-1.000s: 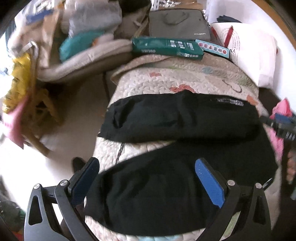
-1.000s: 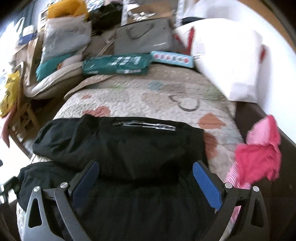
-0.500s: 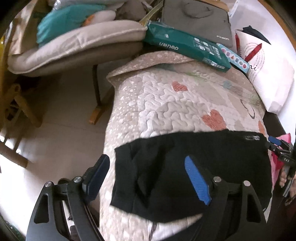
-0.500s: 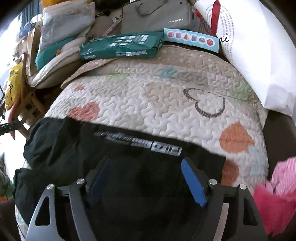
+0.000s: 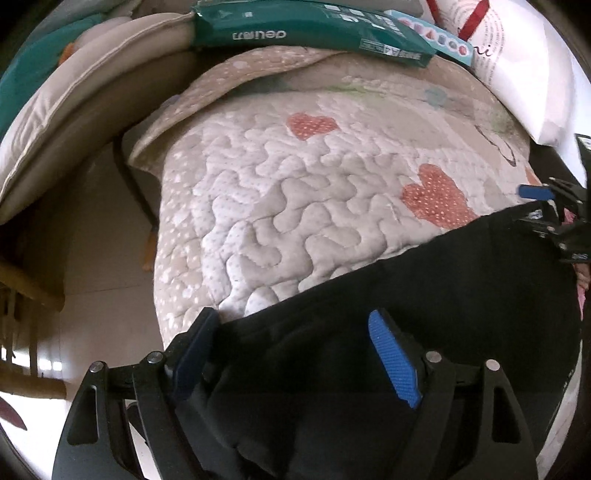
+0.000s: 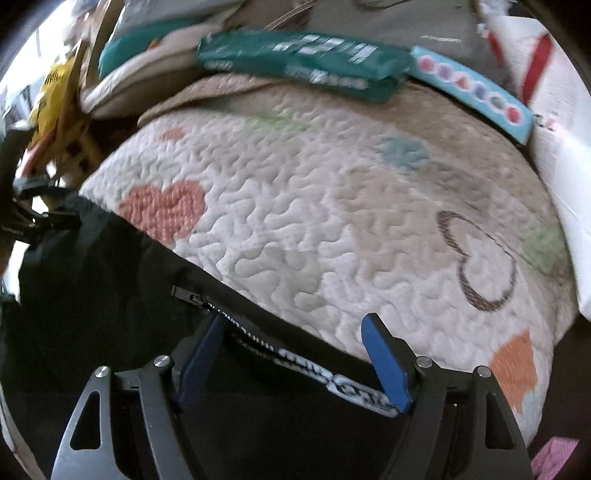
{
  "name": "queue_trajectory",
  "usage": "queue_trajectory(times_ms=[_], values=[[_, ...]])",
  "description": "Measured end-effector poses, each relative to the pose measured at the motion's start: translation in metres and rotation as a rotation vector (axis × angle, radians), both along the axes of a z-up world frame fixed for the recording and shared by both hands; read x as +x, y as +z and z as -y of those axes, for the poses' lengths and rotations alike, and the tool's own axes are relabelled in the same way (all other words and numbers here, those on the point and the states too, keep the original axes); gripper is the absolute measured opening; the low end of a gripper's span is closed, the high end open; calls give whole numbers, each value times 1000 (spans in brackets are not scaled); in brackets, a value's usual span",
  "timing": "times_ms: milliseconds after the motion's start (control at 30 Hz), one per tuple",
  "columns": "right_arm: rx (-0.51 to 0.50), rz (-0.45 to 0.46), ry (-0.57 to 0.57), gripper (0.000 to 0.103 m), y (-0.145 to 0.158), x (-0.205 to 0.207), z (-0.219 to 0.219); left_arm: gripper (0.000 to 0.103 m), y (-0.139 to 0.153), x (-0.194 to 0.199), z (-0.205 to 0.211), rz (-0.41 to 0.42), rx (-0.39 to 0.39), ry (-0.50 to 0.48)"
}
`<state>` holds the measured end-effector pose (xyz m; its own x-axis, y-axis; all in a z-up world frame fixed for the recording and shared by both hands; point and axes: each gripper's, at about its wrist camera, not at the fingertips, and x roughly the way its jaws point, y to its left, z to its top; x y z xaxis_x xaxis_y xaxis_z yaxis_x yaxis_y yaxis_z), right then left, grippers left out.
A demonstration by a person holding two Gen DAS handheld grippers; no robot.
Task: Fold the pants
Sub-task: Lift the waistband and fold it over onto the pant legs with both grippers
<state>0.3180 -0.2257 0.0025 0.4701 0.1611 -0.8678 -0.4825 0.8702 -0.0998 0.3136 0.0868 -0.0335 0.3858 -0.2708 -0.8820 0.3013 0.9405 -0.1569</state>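
The black pants (image 5: 443,288) lie across the quilted bedspread (image 5: 280,199), filling the lower part of both views. My left gripper (image 5: 295,354) is open, low over the pants' left end near the bed's edge. My right gripper (image 6: 295,354) is open, low over the far edge of the pants (image 6: 92,295), straddling the zip and white lettering (image 6: 332,384). Each gripper shows at the edge of the other's view: the right one in the left wrist view (image 5: 546,206), the left one in the right wrist view (image 6: 29,206). Neither holds cloth.
A green packet (image 5: 306,33) and a light blue box (image 6: 476,92) lie at the head of the bed. A white pillow (image 5: 524,74) sits at the right. A cushioned chair (image 5: 74,103) stands left of the bed, with floor below.
Both grippers have moved forward and down, from above the folded pants to just over their far edge. The pants now fill only the bottom of each view.
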Motion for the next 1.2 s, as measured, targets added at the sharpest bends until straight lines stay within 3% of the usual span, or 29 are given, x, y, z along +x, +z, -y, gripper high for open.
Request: queue_trajectory(times_ms=[33, 67, 100, 133, 167, 300, 433, 700, 867, 1000, 1200], values=[[-7, -7, 10, 77, -4, 3, -2, 59, 2, -1, -2, 4, -1, 2], [0, -17, 17, 68, -5, 6, -4, 48, 4, -2, -5, 10, -11, -1], [20, -31, 24, 59, -6, 7, -4, 26, 7, -4, -7, 14, -20, -1], [55, -56, 36, 44, -6, 8, -4, 11, 10, -7, -11, 6, -48, -5], [78, -68, 42, 35, -5, 8, -4, 7, 12, -9, -12, 1, -60, -7], [98, -63, 31, 21, 1, 0, -3, 6, 25, -22, -7, 39, -16, -14], [126, -62, 12, 7, 15, -14, 1, 6, 47, -38, -6, 93, -18, 0], [99, 4, 5, 5, 49, -69, -5, 6, 96, -92, -8, 203, -17, 13], [94, 30, -1, 5, 67, -112, -6, 6, 110, -136, -6, 243, -11, 16], [100, 31, -6, 5, 71, -148, -4, 6, 107, -172, -9, 255, -13, 27], [102, -5, 2, 5, 57, -195, -8, 6, 76, -214, -13, 210, -11, 55]])
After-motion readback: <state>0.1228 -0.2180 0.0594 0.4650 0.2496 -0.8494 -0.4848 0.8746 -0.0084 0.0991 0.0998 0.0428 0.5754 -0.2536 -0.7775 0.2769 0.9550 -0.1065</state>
